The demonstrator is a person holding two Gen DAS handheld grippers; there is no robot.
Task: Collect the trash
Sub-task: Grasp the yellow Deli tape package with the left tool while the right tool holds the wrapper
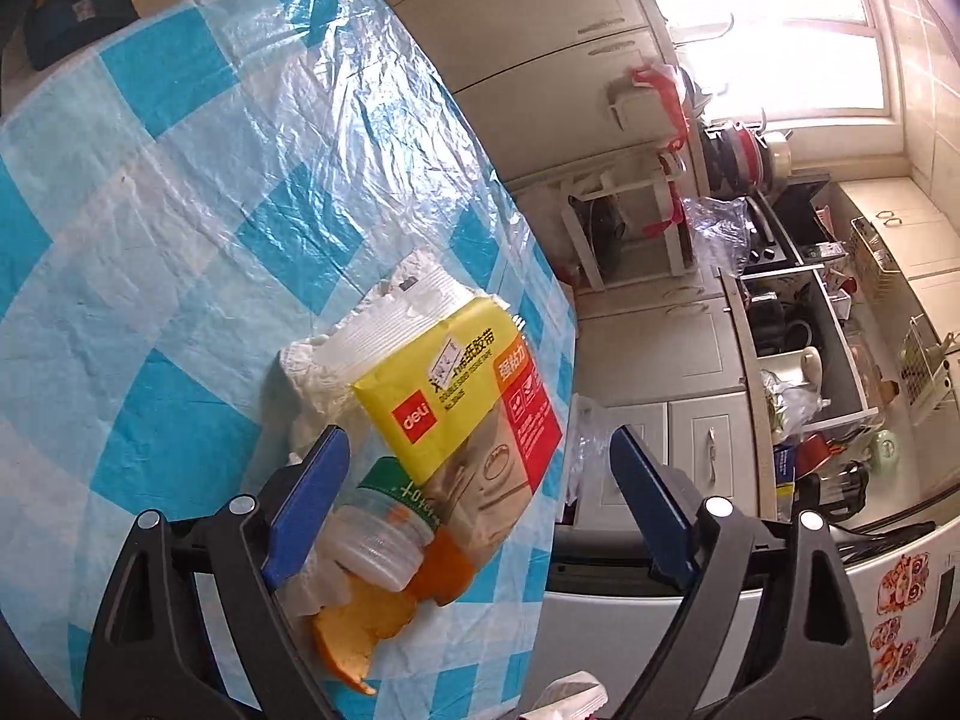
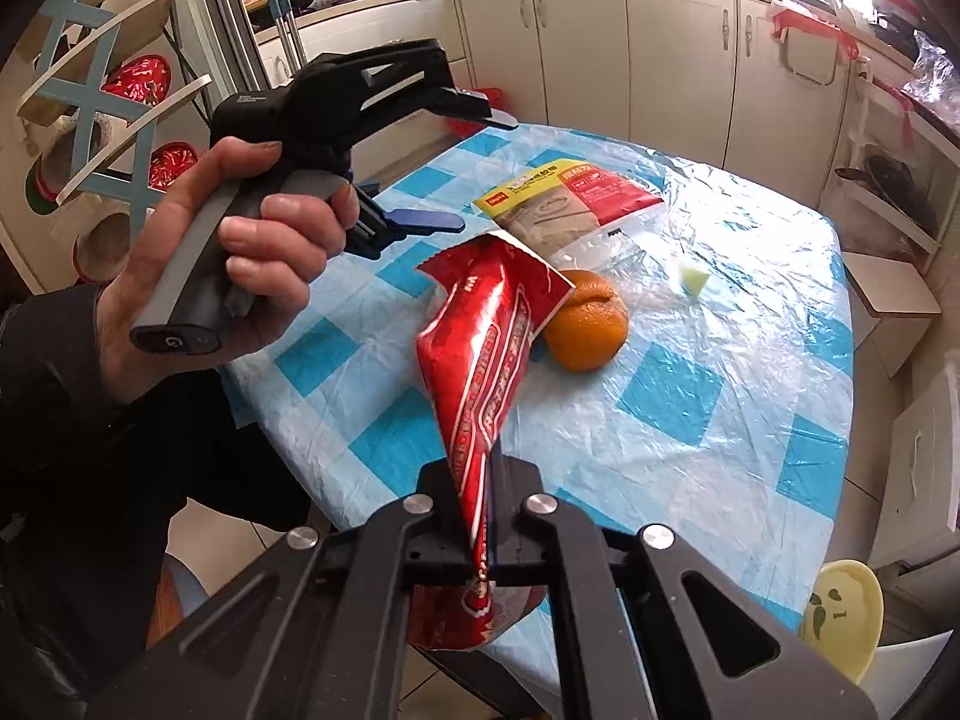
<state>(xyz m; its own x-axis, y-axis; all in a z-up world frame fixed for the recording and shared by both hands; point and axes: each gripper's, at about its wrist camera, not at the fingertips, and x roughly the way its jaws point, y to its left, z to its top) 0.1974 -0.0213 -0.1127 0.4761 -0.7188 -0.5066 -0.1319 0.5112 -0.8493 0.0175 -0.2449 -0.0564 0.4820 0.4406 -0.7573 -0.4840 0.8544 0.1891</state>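
Right gripper [image 2: 489, 480] clamps red wrapper [image 2: 480, 348]; left gripper [image 1: 474, 498] gapes over yellow tape packet [image 1: 456, 396], probably next grab.

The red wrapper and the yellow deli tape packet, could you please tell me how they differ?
The red wrapper is clamped in the right gripper, off the table; the yellow deli tape packet lies flat on the table, ungripped. The wrapper is crumpled and opaque, the packet partly clear. Both are plastic packaging.

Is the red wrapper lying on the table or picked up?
Picked up. The red wrapper is pinched in the right gripper, its top hanging above the table.
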